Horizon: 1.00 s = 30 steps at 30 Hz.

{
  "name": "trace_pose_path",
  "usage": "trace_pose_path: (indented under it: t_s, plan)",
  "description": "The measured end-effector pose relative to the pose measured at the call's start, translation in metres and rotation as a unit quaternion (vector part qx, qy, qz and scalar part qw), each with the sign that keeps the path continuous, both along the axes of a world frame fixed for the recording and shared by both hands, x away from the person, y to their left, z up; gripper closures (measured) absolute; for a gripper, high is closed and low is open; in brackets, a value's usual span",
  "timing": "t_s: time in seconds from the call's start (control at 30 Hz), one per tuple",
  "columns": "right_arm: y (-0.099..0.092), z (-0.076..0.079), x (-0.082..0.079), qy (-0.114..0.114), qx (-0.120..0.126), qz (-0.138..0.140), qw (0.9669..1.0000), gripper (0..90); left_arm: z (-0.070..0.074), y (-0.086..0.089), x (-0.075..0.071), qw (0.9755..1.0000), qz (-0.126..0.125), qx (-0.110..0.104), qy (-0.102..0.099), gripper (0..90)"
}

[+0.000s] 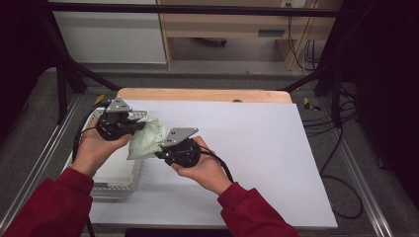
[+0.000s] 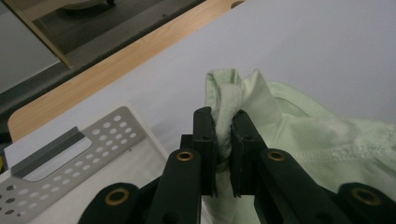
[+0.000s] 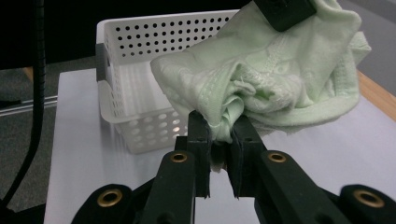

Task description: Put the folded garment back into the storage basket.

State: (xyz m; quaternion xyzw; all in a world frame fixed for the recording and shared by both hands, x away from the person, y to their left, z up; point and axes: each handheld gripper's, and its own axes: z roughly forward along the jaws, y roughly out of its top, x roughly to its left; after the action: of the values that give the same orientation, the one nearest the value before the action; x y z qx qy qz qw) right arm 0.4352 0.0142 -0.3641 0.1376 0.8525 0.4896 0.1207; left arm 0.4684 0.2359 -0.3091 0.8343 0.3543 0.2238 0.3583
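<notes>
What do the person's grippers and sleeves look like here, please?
Both grippers, left and right, are black, each topped by a grey three-cornered plate with small dark holes. Each has two flat black jaws on arms with brass-coloured rivets. A black cable trails from each. The sleeves are dark red.

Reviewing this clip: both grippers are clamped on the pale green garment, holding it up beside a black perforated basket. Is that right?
Not quite. The basket is white, not black, as the right gripper view shows. The rest holds: the left gripper and the right gripper are each shut on the pale green garment, held up beside the basket.
</notes>
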Motion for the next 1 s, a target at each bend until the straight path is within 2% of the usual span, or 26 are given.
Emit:
trace_pose_path:
  t_s: [0.63, 1.0]
  plan:
    - [0.019, -0.004, 0.012, 0.012, 0.025, 0.006, 0.9996, 81.1, 0.008, 0.018, 0.002, 0.9998, 0.018, 0.004, -0.004, 82.3]
    - [0.028, -0.006, 0.016, 0.019, 0.027, 0.006, 0.9994, 81.1, 0.007, 0.027, 0.004, 0.9996, 0.028, 0.004, 0.001, 82.2]
